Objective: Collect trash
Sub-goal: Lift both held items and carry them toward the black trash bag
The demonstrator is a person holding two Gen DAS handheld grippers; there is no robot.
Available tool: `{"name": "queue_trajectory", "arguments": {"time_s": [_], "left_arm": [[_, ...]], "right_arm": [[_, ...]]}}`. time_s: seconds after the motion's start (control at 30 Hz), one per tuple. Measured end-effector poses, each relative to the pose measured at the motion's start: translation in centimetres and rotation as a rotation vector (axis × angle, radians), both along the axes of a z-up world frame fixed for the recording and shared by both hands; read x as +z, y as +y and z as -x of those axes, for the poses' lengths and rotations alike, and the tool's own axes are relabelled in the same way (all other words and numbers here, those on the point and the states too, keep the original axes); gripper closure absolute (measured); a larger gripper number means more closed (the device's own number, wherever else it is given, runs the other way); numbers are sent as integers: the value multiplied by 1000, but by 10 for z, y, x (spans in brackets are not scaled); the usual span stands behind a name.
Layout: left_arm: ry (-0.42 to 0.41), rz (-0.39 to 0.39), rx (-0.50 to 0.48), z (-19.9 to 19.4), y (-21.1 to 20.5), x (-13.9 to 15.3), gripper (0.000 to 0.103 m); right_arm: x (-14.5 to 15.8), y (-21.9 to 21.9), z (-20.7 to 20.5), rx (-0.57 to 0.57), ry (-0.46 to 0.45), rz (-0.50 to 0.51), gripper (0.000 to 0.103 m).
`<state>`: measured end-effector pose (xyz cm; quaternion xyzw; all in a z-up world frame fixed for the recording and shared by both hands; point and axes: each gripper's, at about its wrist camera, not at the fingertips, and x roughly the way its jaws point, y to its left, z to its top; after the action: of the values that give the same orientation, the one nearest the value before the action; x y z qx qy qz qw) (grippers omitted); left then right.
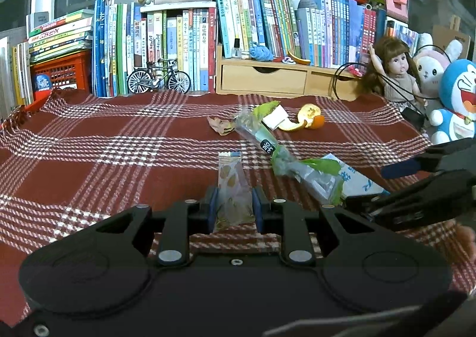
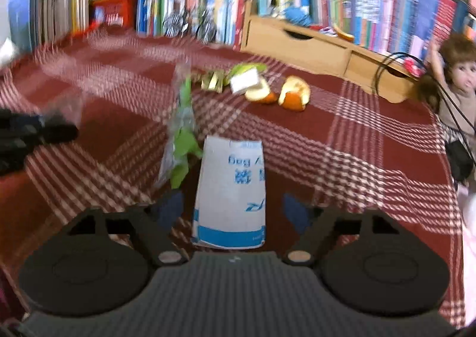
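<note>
My left gripper [image 1: 234, 207] is shut on a small translucent sachet [image 1: 230, 179] that stands up from its blue pads. My right gripper [image 2: 233, 207] is open, and a white and blue packet [image 2: 235, 185] lies between its spread fingers, untouched by either pad. In the left wrist view, the right gripper [image 1: 377, 186] comes in from the right at that packet [image 1: 357, 178]. On the red plaid cloth [image 1: 119, 158] beyond lie a clear wrapper with green print [image 1: 267, 140], orange peel [image 1: 309, 120], a white scrap [image 1: 275, 118] and a brown dry leaf [image 1: 220, 125].
Rows of books [image 1: 178, 39] and a wooden drawer unit [image 1: 267, 78] line the back edge. With them are a model bicycle [image 1: 159, 79] and a red crate [image 1: 59, 73]. A doll [image 1: 395, 69] and plush toys [image 1: 458, 99] stand at the right, with a black cord.
</note>
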<state>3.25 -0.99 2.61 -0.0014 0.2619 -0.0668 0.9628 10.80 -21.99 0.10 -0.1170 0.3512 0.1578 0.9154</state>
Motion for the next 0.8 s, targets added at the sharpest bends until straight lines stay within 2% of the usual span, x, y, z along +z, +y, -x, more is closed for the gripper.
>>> {"name": "queue_trajectory", "arguments": {"time_s": [0.07, 0.1, 0.13, 0.17, 0.23, 0.27, 0.3, 0.5, 0.8], "left_arm": [[6, 1, -4, 1, 0, -1, 80], [7, 1, -6, 2, 0, -2, 80], [7, 0, -7, 3, 0, -2, 80], [8, -2, -8, 3, 0, -2, 80], [11, -3, -9, 4, 0, -3, 80], [12, -3, -9, 5, 1, -3, 80], [13, -2, -9, 5, 1, -3, 80], [7, -3, -5, 11, 2, -1, 80], [4, 0, -2, 31, 7, 5, 80]], "right_arm": [[-11, 4, -8, -26, 36, 14, 18], [-14, 2, -10, -49, 49, -20, 22], [-14, -1, -11, -69, 72, -74, 31], [-11, -2, -10, -83, 77, -98, 46], [-6, -2, -4, -99, 51, -101, 61], [-3, -2, 0, -111, 36, -109, 75], [0, -3, 4, -131, 28, -114, 82], [13, -12, 19, -208, -41, -118, 86], [40, -28, 64, -214, -122, -233, 86]]}}
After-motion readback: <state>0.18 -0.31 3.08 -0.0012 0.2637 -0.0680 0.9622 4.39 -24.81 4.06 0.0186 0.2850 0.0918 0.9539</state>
